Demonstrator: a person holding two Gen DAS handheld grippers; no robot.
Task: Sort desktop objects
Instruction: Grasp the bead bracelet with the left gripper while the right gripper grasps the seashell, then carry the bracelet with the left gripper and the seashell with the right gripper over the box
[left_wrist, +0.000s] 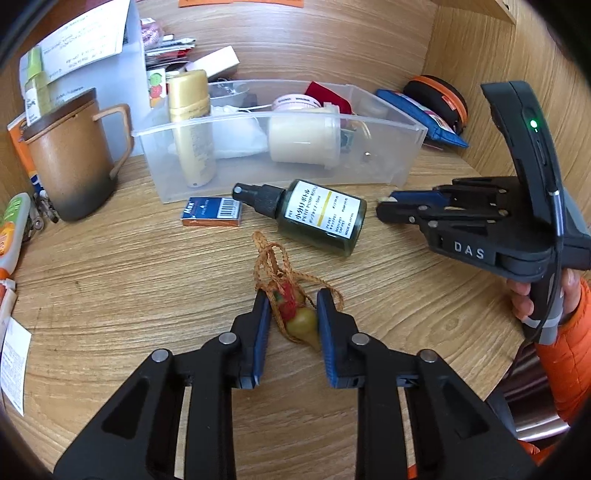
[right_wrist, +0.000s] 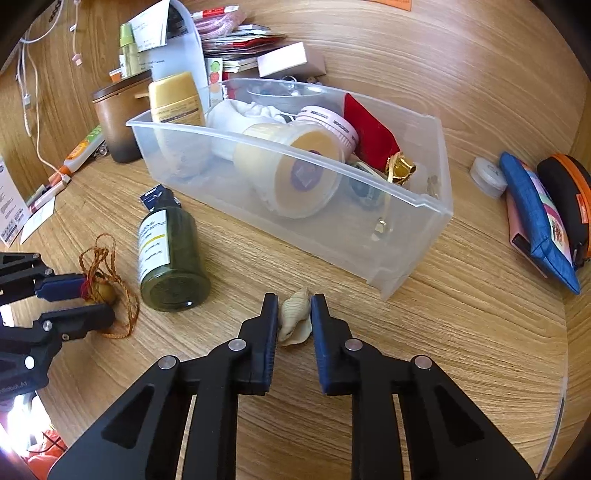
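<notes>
Near the bin (right_wrist: 413, 236), on the surface (right_wrist: 443, 332), you are clamping the right gripper (right_wrist: 294, 317) on a shell (right_wrist: 294, 314) while the left gripper (left_wrist: 291, 314) is pinching a charm (left_wrist: 295, 317). Its loose cord (left_wrist: 273, 258) could snag the bottle (left_wrist: 321, 218) as you are lifting.

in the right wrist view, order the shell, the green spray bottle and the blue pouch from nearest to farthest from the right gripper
1. Shell: between the right gripper pads, gripped.
2. Green spray bottle: lying on the desk, up and left.
3. Blue pouch: far right, near the wall.
</notes>
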